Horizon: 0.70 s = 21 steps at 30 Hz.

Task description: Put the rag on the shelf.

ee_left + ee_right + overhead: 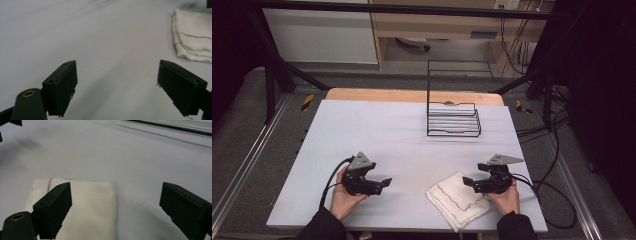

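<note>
Cloth [458, 200] at the near edge of the table [377, 130], folded to a thick white pad with a thin coloured thread line across it. Folded edges look squared off, likely so a jaw can slide under a layered edge.

Right gripper [468, 182] at the cloth's 3 o'clock, tips pointing toward 9 o'clock and hovering over the cloth's right edge. Jaws wide apart, nothing between the pads. In the right gripper view [115, 207] one jaw stands over the cloth [85, 210], the other over bare table beside the fold; looks set to straddle that edge, not yet pinching.

Left gripper [386, 183] at the cloth's 9 o'clock, near but apart from it, tips pointing toward 3 o'clock. Jaws likewise wide, empty. In the left gripper view [117, 87] the cloth [192, 37] lies ahead toward 1 o'clock, off the line between the jaws. Both grippers face each other across the cloth, probably for a two-sided grab.

Rack [453, 117] far off at 12 o'clock, black wire, empty.
</note>
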{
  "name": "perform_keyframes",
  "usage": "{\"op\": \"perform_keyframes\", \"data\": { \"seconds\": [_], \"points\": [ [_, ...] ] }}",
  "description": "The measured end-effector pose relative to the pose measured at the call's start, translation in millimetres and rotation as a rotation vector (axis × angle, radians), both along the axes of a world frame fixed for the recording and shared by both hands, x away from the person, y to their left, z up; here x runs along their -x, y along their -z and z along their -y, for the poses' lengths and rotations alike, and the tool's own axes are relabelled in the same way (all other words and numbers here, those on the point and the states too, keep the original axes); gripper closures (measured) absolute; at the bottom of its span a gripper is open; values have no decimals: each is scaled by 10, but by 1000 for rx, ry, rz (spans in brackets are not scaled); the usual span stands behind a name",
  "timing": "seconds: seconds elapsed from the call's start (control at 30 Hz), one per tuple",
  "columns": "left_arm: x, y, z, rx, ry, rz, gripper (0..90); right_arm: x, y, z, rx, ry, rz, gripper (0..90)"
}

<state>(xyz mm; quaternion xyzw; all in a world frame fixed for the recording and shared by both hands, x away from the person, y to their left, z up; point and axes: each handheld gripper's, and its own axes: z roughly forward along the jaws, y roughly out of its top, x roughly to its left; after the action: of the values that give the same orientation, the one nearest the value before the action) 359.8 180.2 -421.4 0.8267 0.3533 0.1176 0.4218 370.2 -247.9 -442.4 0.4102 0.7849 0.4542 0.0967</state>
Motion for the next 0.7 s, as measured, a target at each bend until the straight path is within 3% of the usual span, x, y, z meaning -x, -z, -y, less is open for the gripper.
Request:
{"op": "perform_keyframes", "data": {
  "seconds": [0.2, 0.23, 0.33, 0.43, 0.7],
  "points": [
    [1, -8, 312, -10, 41, -14, 252, -17, 18, -24, -8, -2, -18, 188],
    [2, -5, 427, -28, 48, -19, 270, -14, 19, -29, -6, 1, -25, 199],
    [0, 12, 592, -28, 70, -46, 321, -20, 33, -48, 9, 8, -28, 243],
    [4, 25, 739, -22, 88, -59, 412, -23, 36, -70, 20, -1, -28, 276],
    [-5, 15, 1087, -21, 97, -94, 537, -20, 31, -134, 35, -19, -31, 419]
  ]
}}
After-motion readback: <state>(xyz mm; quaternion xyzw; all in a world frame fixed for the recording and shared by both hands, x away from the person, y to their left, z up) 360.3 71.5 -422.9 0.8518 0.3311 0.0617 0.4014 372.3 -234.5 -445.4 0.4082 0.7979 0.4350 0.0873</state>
